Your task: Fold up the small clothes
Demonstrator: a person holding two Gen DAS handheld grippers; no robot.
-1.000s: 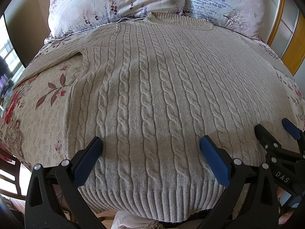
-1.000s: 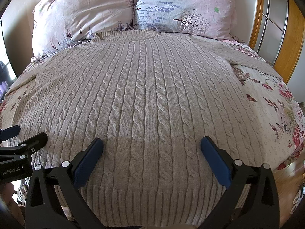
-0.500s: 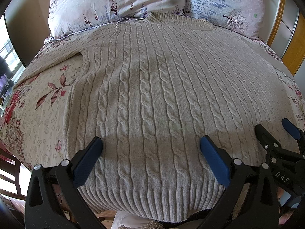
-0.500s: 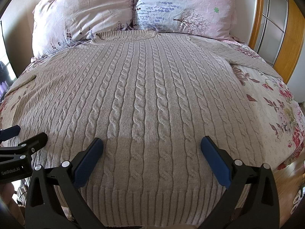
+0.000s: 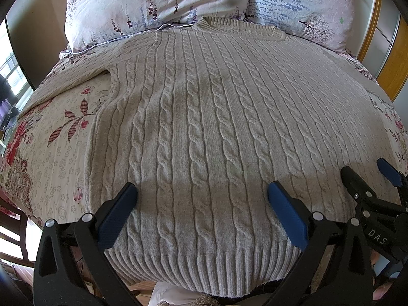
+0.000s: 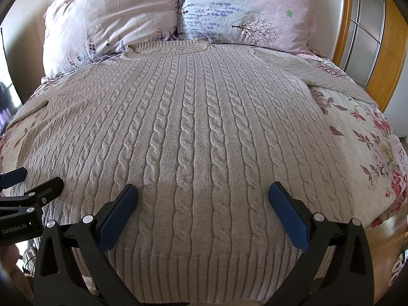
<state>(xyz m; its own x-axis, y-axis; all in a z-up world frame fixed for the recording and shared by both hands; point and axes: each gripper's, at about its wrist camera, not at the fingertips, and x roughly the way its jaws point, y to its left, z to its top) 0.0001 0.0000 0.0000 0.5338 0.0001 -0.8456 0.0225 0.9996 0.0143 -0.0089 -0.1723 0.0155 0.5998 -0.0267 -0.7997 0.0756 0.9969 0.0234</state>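
A beige cable-knit sweater (image 5: 209,117) lies flat and face up on the bed, collar toward the pillows, ribbed hem toward me; it also fills the right wrist view (image 6: 193,132). Its sleeves spread out to both sides. My left gripper (image 5: 201,204) is open and empty, hovering over the lower left part of the hem. My right gripper (image 6: 202,205) is open and empty over the lower right part of the hem. Each gripper shows in the other's view: the right one (image 5: 369,178) at the right edge, the left one (image 6: 30,181) at the left edge.
Two floral pillows (image 5: 153,5) (image 6: 244,10) lean at the head of the bed. The floral bedsheet (image 5: 51,148) shows on both sides of the sweater. A wooden wardrobe frame (image 6: 387,51) stands on the right. A chair (image 5: 12,229) is at the lower left.
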